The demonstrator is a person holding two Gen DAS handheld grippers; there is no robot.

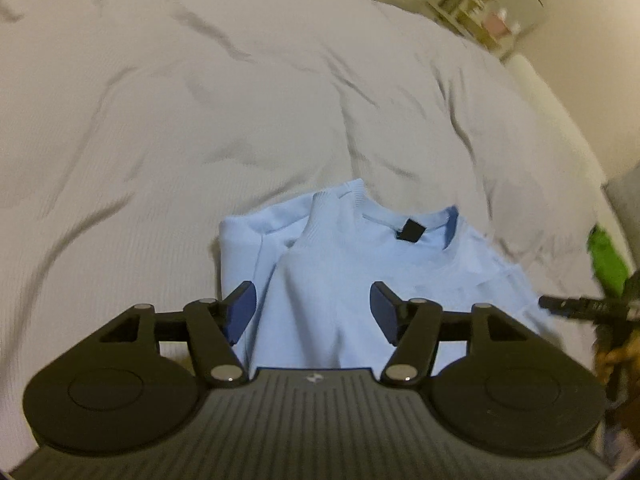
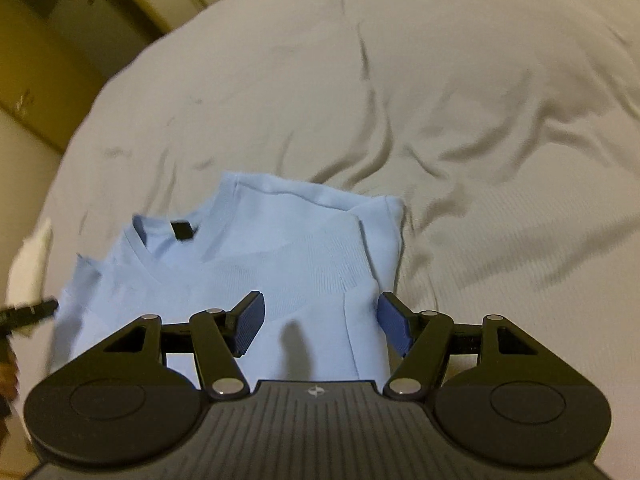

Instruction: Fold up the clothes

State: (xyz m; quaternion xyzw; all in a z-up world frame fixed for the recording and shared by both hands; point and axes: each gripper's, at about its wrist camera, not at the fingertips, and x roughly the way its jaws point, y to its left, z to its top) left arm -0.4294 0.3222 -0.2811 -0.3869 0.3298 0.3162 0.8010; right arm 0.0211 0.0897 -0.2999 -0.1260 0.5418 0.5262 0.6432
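A light blue shirt point(image 1: 360, 272) lies folded on the white bed, its collar with a black tag point(image 1: 410, 230) facing away from me. My left gripper point(image 1: 312, 312) hovers open over the shirt's left part, blue pads point(image 1: 244, 312) spread wide with nothing between them. In the right wrist view the same shirt point(image 2: 260, 264) sits below my right gripper point(image 2: 320, 322), which is also open above the shirt's right side. The black tag point(image 2: 182, 230) shows at upper left there. The right gripper's tip point(image 1: 568, 304) pokes in at the left view's right edge.
Wrinkled white bedding point(image 1: 200, 100) stretches all around the shirt. A green object point(image 1: 606, 260) sits at the right edge near a hand point(image 1: 616, 354). Shelving point(image 1: 488, 12) stands beyond the bed. A wooden cabinet point(image 2: 48, 52) is off the bed's left side.
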